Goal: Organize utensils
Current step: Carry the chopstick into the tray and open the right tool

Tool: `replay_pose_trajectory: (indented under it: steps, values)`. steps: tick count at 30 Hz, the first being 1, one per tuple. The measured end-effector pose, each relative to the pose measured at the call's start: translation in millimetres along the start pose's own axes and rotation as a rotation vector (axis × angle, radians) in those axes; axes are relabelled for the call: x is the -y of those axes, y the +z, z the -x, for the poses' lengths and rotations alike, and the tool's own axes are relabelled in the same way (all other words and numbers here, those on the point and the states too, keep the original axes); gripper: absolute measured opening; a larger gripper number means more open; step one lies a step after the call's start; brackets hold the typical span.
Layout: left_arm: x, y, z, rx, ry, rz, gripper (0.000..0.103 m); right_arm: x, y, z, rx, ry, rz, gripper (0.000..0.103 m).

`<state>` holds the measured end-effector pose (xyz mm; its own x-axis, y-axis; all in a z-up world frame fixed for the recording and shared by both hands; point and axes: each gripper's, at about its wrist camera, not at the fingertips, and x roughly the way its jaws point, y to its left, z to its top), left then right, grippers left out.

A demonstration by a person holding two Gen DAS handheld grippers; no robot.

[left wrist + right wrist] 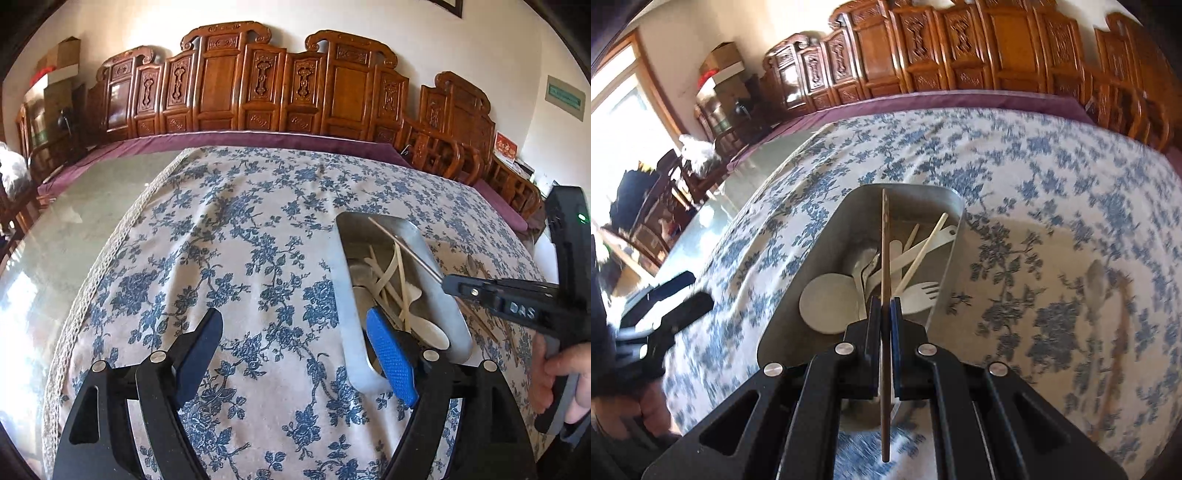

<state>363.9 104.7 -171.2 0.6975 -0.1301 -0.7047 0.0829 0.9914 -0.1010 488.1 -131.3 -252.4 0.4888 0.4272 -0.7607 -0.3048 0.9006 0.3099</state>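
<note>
Brown chopstick (885, 258), clenched in the right tool (885, 306), points lengthwise over the metal tray (798, 258); left tool (295, 350) released.

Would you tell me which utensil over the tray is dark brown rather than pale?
The thin brown stick gripped in the right gripper; the others are cream or white.

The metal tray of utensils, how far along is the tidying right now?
Done: the metal tray already holds white utensils, including a plastic fork. In hand: the right gripper is shut on a brown chopstick above the tray; the left gripper is open and empty. Left: a spoon and sticks lie on the tablecloth beside it.
</note>
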Motion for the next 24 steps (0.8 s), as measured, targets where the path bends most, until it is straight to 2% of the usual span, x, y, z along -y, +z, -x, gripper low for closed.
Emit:
replay_pose_trajectory:
  steps: [8, 13, 18, 24]
  values:
    - [5, -3, -5, -0.014, -0.001, -0.034, 0.077, -11, 1, -23, -0.02, -0.033, -0.003, 0.006]
    - [8, -2, -4, -0.004, 0.001, -0.037, 0.077, -16, 1, -29, -0.025, -0.023, 0.004, 0.006]
    - [7, -3, -5, -0.005, 0.005, -0.032, 0.077, -18, -2, -24, -0.002, 0.032, 0.035, 0.009]
    - [11, -3, -3, 0.0, 0.002, -0.041, 0.077, -12, -4, 3, 0.051, 0.033, 0.071, 0.01]
